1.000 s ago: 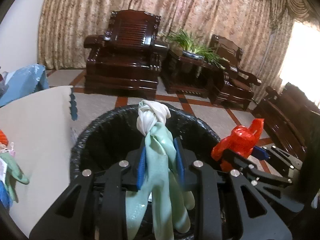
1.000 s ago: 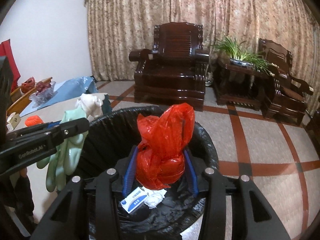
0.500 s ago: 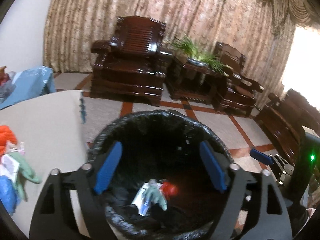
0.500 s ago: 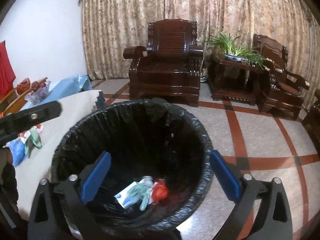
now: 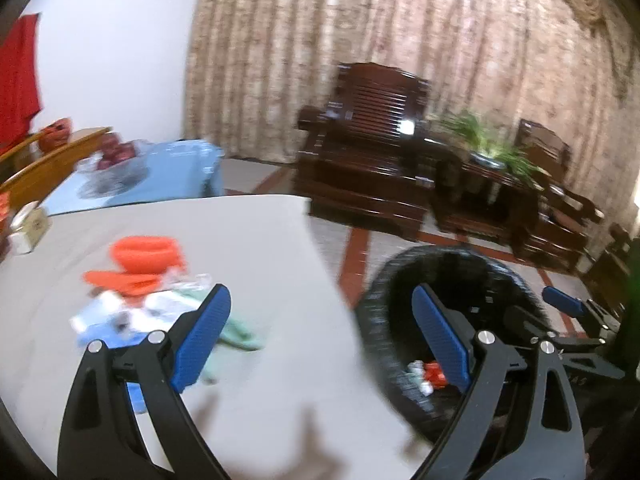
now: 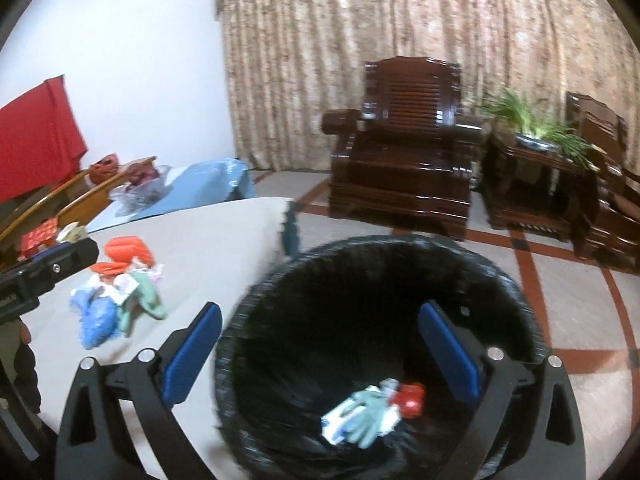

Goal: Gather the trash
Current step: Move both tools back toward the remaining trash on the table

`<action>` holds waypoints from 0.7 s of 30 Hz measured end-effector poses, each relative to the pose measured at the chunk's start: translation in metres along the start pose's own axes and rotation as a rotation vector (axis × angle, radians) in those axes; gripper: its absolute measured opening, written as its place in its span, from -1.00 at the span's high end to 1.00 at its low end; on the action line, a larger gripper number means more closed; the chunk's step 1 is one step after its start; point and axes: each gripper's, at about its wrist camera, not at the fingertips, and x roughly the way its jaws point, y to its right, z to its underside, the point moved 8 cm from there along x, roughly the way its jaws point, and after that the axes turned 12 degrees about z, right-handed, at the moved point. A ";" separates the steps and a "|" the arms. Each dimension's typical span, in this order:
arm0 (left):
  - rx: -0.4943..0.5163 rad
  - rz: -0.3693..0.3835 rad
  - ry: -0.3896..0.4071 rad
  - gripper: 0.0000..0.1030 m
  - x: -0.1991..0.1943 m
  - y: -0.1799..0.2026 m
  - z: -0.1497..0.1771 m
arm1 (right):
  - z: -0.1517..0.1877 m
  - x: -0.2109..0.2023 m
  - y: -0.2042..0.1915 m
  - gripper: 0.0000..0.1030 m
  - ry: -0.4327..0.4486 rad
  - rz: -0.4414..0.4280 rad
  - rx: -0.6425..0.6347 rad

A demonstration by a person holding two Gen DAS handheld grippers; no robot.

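Both grippers, left gripper (image 5: pixel 320 336) and right gripper (image 6: pixel 318 354), have swung from the trash bin (image 6: pixel 516 280), jaws wide, empty; we approach the trash pile (image 5: pixel 140 304) beside it low.

You can read no text here: the print on the left hand-held gripper (image 6: pixel 48 268) and on the packet (image 6: pixel 340 420) in the bin is blurred.

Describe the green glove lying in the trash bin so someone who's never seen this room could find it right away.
Start at the black-lined trash bin on the floor beside the white table. Look down to its bottom, where a few discarded items lie together. The green glove is the pale mint one with spread fingers, between a white and blue packet and a red plastic bag.
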 end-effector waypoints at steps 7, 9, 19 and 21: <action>-0.051 -0.138 0.019 -0.74 -0.040 -0.071 0.006 | -0.004 0.002 -0.066 -0.88 0.015 -0.088 -0.065; -0.067 -0.162 0.020 -0.74 -0.047 -0.084 0.009 | -0.006 0.001 -0.081 -0.88 0.019 -0.108 -0.081; -0.128 -0.261 0.016 -0.74 -0.070 -0.141 0.028 | -0.003 0.007 -0.155 -0.88 0.026 -0.213 -0.153; -0.141 -0.278 0.008 -0.74 -0.070 -0.150 0.033 | -0.001 0.010 -0.169 -0.88 0.025 -0.232 -0.169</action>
